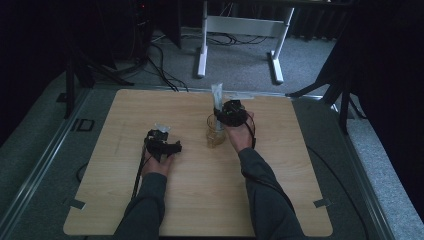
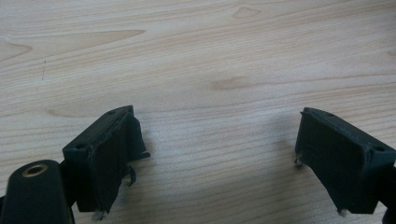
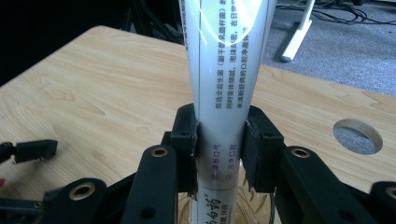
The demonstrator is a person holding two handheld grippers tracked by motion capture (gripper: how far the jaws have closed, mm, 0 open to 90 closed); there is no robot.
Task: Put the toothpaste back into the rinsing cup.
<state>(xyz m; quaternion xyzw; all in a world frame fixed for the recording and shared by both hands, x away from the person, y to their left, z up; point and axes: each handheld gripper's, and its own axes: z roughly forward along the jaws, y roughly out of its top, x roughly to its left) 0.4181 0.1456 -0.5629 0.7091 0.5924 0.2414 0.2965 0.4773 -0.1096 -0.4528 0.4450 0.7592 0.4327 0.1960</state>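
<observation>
A white toothpaste tube (image 3: 224, 79) with printed text stands upright, its lower end inside a clear glass cup (image 1: 215, 133) at the table's middle. My right gripper (image 3: 219, 140) is shut on the tube just above the cup's rim; in the high view that gripper (image 1: 231, 114) sits right of the tube (image 1: 217, 96). My left gripper (image 1: 161, 136) rests low over the wood to the left of the cup. Its jaws stand wide apart with bare tabletop between the pads (image 2: 109, 154), so my left gripper (image 2: 215, 154) is open and empty.
The light wooden table (image 1: 200, 200) has a round cable hole (image 3: 358, 136) near its far right part. Beyond the far edge lie grey carpet, a white desk frame (image 1: 240, 30) and loose cables. Dark stands flank both sides. Cables trail from both grippers along the forearms.
</observation>
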